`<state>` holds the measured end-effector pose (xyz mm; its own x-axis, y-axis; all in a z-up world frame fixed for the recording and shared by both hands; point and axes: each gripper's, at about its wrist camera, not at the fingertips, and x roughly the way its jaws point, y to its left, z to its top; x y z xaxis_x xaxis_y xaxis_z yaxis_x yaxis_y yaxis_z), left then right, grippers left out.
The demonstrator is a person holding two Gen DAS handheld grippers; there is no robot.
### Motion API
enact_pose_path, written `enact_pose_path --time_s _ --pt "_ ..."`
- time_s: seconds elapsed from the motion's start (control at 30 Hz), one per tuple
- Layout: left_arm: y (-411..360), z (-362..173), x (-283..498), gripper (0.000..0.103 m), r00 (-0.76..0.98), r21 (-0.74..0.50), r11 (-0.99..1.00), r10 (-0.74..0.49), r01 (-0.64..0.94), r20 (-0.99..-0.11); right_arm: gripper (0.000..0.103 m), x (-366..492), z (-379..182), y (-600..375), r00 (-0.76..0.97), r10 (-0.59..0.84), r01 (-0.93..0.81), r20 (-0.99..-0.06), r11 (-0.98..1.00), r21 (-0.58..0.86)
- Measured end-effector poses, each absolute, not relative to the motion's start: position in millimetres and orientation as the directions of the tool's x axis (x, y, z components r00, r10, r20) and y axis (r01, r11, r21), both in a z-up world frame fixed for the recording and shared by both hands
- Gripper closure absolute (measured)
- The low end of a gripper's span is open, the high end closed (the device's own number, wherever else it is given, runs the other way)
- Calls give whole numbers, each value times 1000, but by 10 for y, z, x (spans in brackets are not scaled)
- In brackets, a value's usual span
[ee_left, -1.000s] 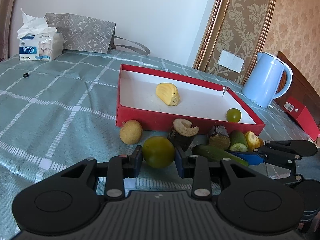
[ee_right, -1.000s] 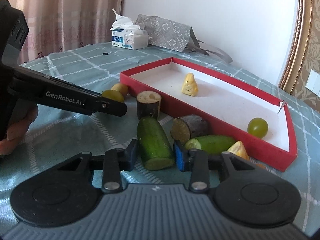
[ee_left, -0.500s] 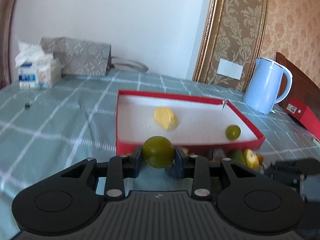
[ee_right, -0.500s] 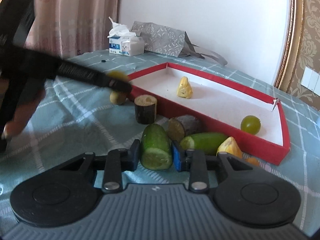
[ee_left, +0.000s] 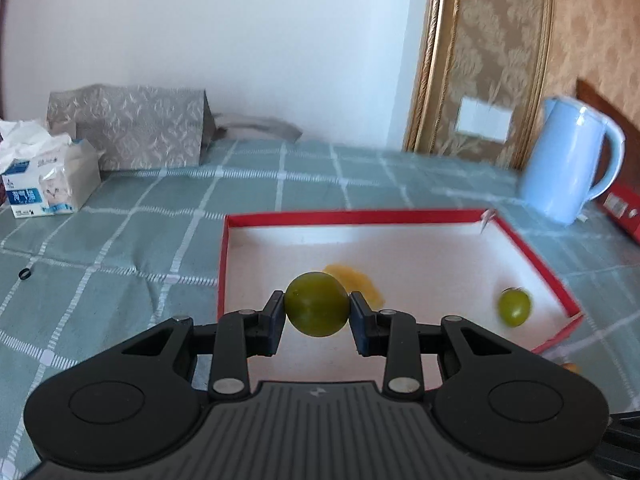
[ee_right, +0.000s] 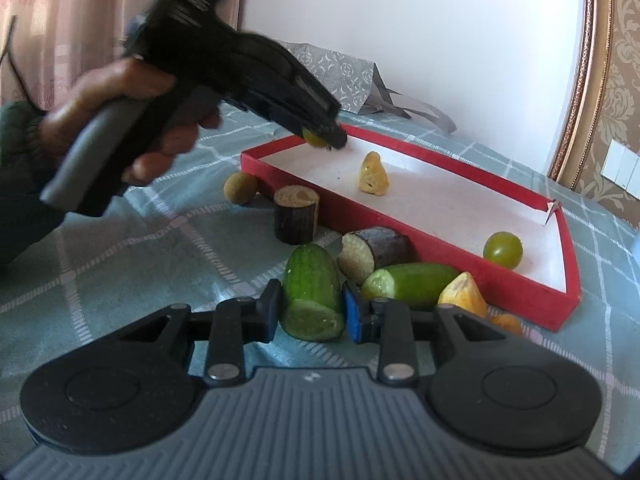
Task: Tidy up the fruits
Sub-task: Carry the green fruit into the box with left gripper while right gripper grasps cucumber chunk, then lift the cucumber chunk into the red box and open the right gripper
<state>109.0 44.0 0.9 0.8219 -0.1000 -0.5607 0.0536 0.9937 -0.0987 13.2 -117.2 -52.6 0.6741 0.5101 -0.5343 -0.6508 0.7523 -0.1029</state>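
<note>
Left gripper (ee_left: 317, 311) tilted down, held above the red tray's (ee_left: 222, 264) near-left part, pads clamping a green fruit (ee_left: 316, 305). Right gripper (ee_right: 311, 309) low over the cloth, near side of tray, clamped on a cucumber piece (ee_right: 312, 293).

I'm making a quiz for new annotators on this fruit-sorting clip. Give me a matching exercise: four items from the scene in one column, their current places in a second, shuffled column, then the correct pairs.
Items
1. green plum
2. cucumber piece
3. yellow fruit chunk
4. round tan fruit

Places
A. lying inside the red box
B. on the cloth outside the box's corner
C. clamped in the left tool, above the box
D. clamped in the right tool, on the cloth

Pairs: 1-C, 2-D, 3-A, 4-B
</note>
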Motion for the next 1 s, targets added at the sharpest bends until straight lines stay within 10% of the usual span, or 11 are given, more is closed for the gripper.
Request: enact_pose_path --time_s 0.13,0.23,0.47,1.0 --pt "477 -66 1079 63 825 -90 996 -73 27 -561 72 137 -515 -1201 666 517 -651 -538 755 -79" --pt "500 -66 985 36 842 -66 998 -44 10 -538 72 146 -518 -1208 664 518 -651 -539 756 -75" --pt "598 -37 482 24 926 -62 995 53 -82 -374 72 154 -481 -1268 658 537 -641 -528 767 -18" --pt "883 -113 237 22 936 -195 972 56 -130 -348 72 112 -288 -1484 727 527 -565 -439 823 53"
